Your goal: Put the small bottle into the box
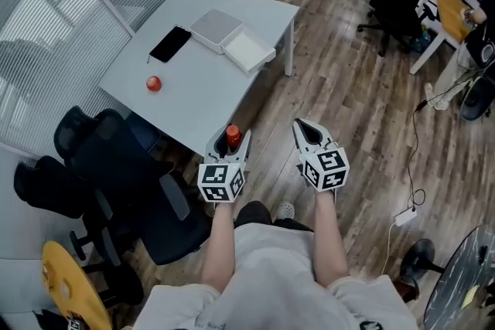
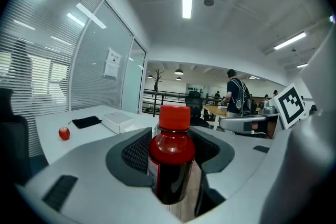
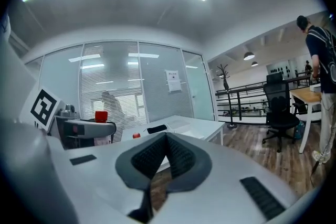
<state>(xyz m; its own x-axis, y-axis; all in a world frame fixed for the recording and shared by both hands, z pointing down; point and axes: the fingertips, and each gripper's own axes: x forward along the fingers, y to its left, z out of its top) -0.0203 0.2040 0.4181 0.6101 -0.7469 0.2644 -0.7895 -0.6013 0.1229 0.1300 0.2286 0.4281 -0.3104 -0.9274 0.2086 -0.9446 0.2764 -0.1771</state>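
Note:
A small dark-red bottle (image 2: 170, 165) with a red cap stands upright between the jaws of my left gripper (image 1: 230, 139), which is shut on it. In the head view the bottle (image 1: 233, 137) hangs just off the near corner of the white table (image 1: 193, 93). An open white box (image 1: 247, 50) with its grey lid (image 1: 216, 28) beside it lies at the table's far end. My right gripper (image 1: 305, 132) is shut and empty, held level with the left one over the wood floor. In the right gripper view the bottle's red cap (image 3: 101, 116) shows at left.
On the table also lie a black phone-like pouch (image 1: 170, 44) and a small red apple-like ball (image 1: 153, 83). Black office chairs (image 1: 116, 182) stand at my left, against the table's near side. A person (image 2: 236, 97) stands in the far room. Cables cross the floor at right.

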